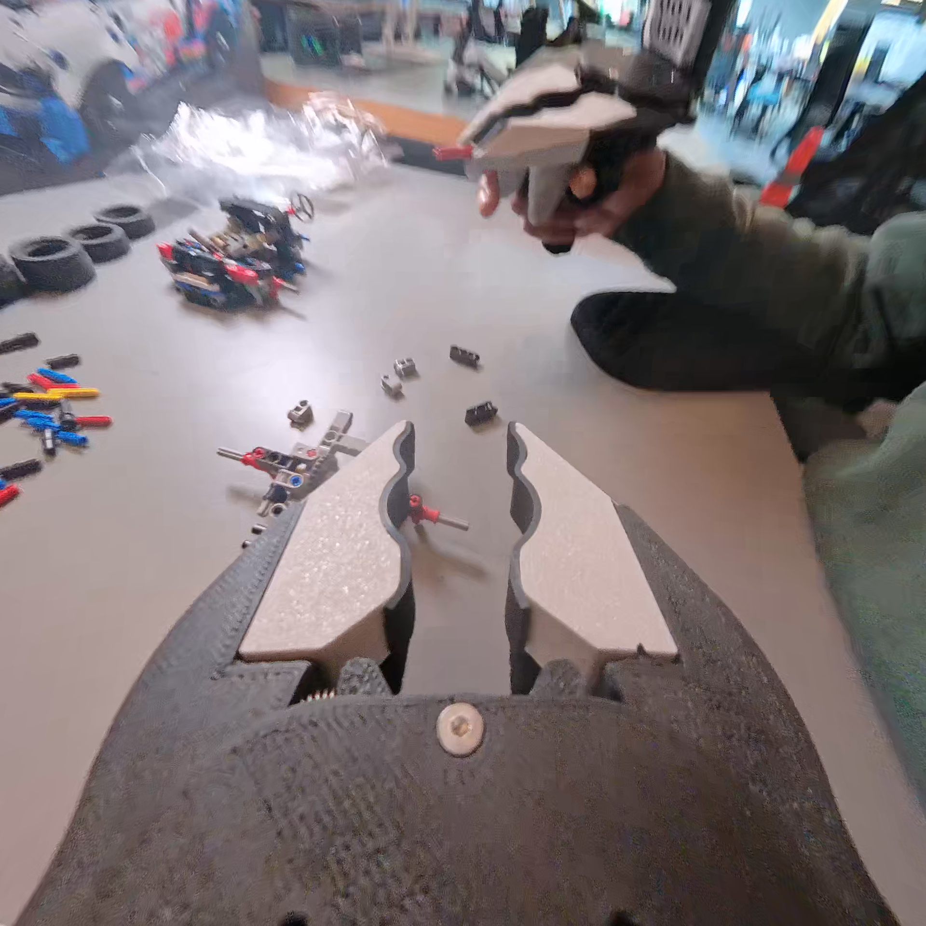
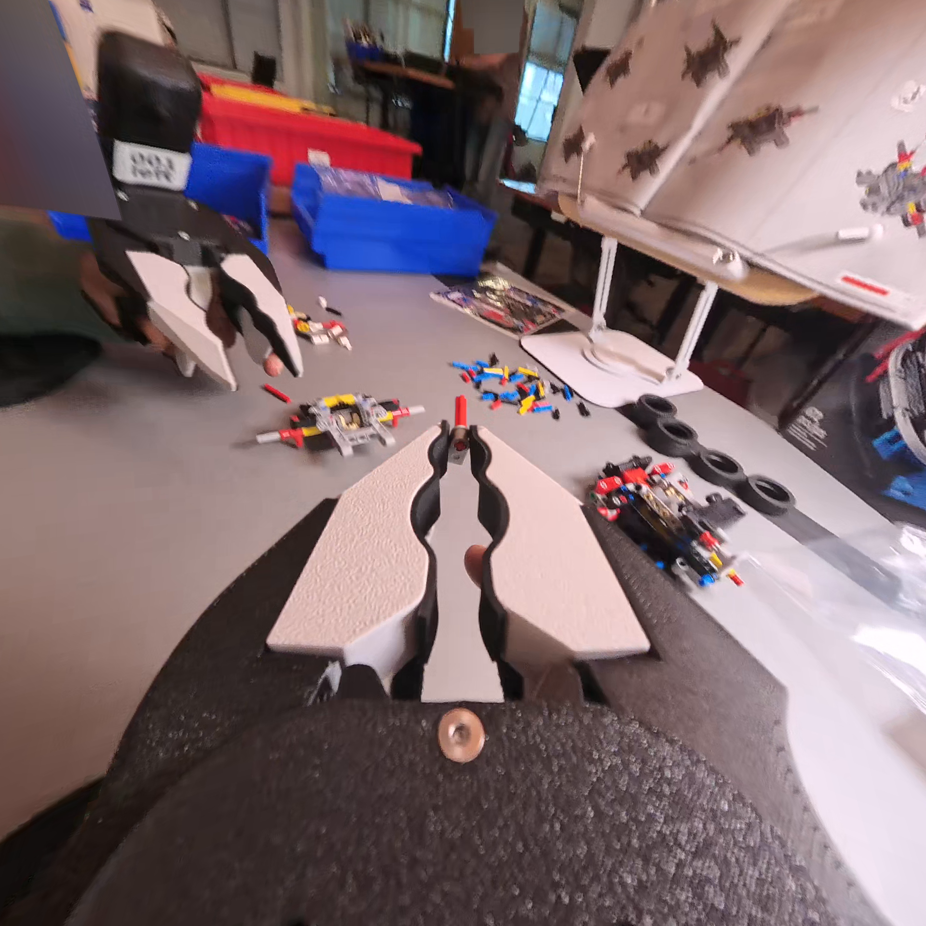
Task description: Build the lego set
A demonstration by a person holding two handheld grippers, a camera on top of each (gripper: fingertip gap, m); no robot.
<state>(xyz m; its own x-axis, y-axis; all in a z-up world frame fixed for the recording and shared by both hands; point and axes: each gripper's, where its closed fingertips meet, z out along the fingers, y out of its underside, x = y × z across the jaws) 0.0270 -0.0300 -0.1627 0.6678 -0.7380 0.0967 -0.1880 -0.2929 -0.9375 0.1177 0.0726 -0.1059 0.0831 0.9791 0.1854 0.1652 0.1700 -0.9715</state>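
Right tool [image 2: 457, 435]: fingers nearly closed at the tips, pinching a small grey connector with a red pin [image 2: 459, 423] that projects forward beyond the tips, raised above the grey surface [image 2: 150, 501]. Left tool [image 1: 461, 431]: fingers parted with a clear gap, holding nothing, angled down toward the surface. A red-and-grey axle piece [image 1: 433, 516] lies on the surface in the gap between the left tool's fingers, close to the left finger. A grey-and-black subassembly [image 1: 300, 463] lies just beside that finger's outer edge, partly hidden by it. Small grey and black bricks [image 1: 401, 376] are scattered ahead of the tips. The larger black, red and blue chassis [image 1: 235, 260] sits farther ahead and to the left, beside a row of black tyres [image 1: 80, 245]. A loose pile of blue, red and yellow pins [image 1: 50, 406] lies at the left edge. In the right wrist view, a yellow-and-grey subassembly [image 2: 340, 423] lies on the surface ahead and left of the right tool's tips, and the chassis to their right.
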